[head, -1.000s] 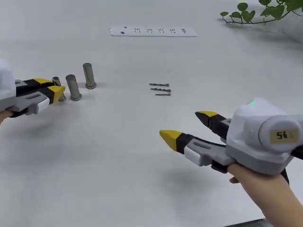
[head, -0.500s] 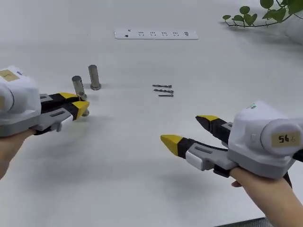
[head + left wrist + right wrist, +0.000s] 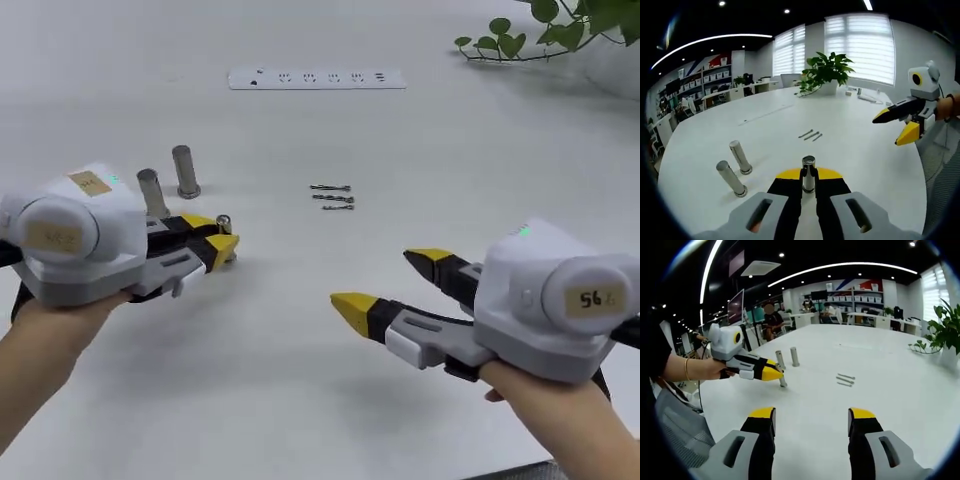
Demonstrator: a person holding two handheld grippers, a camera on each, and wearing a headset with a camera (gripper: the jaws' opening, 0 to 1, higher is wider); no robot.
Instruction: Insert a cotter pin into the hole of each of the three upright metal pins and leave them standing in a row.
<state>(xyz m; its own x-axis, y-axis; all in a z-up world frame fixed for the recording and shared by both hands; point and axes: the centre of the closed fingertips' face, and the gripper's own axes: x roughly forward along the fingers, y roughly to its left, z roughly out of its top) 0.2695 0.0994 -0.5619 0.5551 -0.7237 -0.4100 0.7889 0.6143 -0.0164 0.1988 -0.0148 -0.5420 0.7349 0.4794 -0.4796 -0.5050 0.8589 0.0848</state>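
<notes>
Two grey metal pins [image 3: 150,192] [image 3: 184,170] stand upright on the white table at the left. My left gripper [image 3: 228,238] is shut on the third metal pin [image 3: 222,222], held upright between the yellow tips a little to the right of the other two; in the left gripper view this pin [image 3: 808,173] sits between the jaws. Three cotter pins [image 3: 332,197] lie side by side mid-table. My right gripper [image 3: 385,280] hovers open, with nothing in it, near the front right, well short of the cotter pins [image 3: 845,380].
A white power strip [image 3: 316,79] lies at the back of the table [image 3: 300,380]. A green plant [image 3: 545,25] hangs over the far right corner. The room behind holds desks, shelves and people.
My left gripper closed on the nearest metal pin and carried it rightward and closer to me, away from the other two. The right gripper has hardly moved.
</notes>
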